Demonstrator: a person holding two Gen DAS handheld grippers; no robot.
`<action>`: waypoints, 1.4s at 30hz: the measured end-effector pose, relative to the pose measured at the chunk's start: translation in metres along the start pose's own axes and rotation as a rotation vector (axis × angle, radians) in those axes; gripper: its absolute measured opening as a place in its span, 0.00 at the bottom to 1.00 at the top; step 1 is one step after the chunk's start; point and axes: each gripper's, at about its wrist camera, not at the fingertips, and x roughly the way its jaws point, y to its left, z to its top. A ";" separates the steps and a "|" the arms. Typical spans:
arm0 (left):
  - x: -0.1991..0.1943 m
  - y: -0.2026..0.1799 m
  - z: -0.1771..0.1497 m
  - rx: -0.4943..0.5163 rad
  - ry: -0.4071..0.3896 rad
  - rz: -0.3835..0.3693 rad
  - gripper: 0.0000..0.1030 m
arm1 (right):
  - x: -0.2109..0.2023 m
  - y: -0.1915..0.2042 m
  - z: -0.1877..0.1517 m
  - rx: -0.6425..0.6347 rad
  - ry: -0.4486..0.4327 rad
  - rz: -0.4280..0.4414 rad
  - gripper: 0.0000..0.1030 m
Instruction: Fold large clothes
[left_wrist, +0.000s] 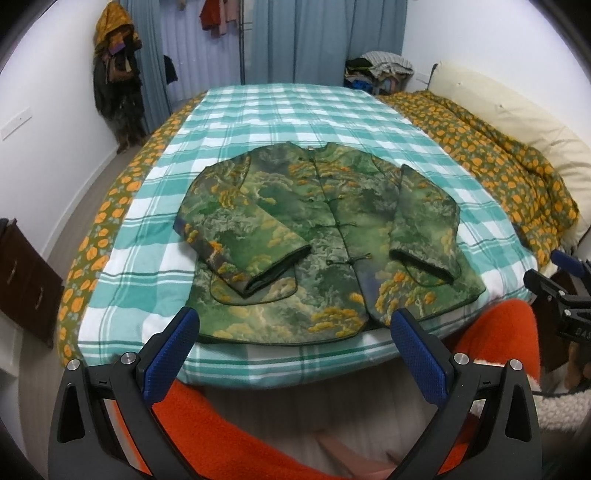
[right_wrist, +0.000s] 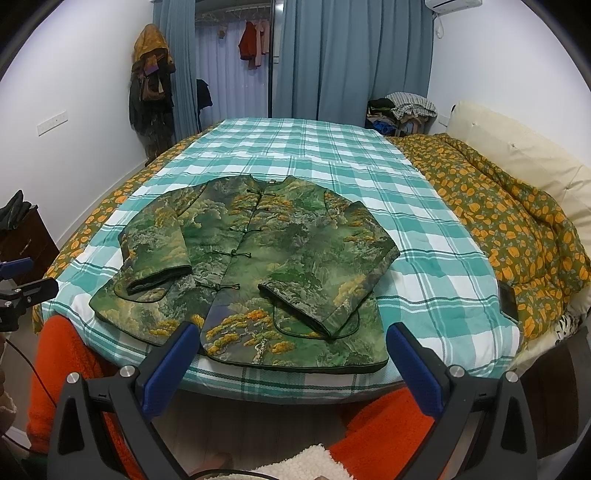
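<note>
A green jacket (left_wrist: 317, 236) (right_wrist: 258, 273) with a yellow tree print and knot buttons lies face up on the teal checked bed cover (left_wrist: 280, 110) (right_wrist: 317, 155). Both sleeves are folded inward across its front, and its hem reaches the near bed edge. My left gripper (left_wrist: 295, 328) hangs open just short of the hem, nothing between its blue pads. My right gripper (right_wrist: 291, 343) is also open, held in front of the hem's right half, empty. The right gripper (left_wrist: 561, 288) shows at the right edge of the left wrist view, and the left gripper (right_wrist: 22, 284) at the left edge of the right wrist view.
An orange-flowered quilt (left_wrist: 495, 155) (right_wrist: 509, 221) is bunched along the bed's right side against a cream headboard (right_wrist: 517, 155). A person's orange trousers (left_wrist: 229, 435) (right_wrist: 376, 435) are below the grippers. A dark wooden cabinet (left_wrist: 22, 273) stands left. Clothes hang on a rack (right_wrist: 151, 92).
</note>
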 end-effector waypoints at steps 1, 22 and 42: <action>0.000 0.000 0.000 0.000 0.000 0.000 1.00 | 0.000 0.000 0.000 -0.001 0.000 0.001 1.00; 0.001 -0.002 -0.003 0.008 0.008 0.000 1.00 | 0.000 0.002 -0.005 0.005 0.009 0.008 1.00; 0.002 -0.003 -0.003 0.010 0.008 0.001 1.00 | 0.005 0.004 -0.007 0.001 0.011 0.009 1.00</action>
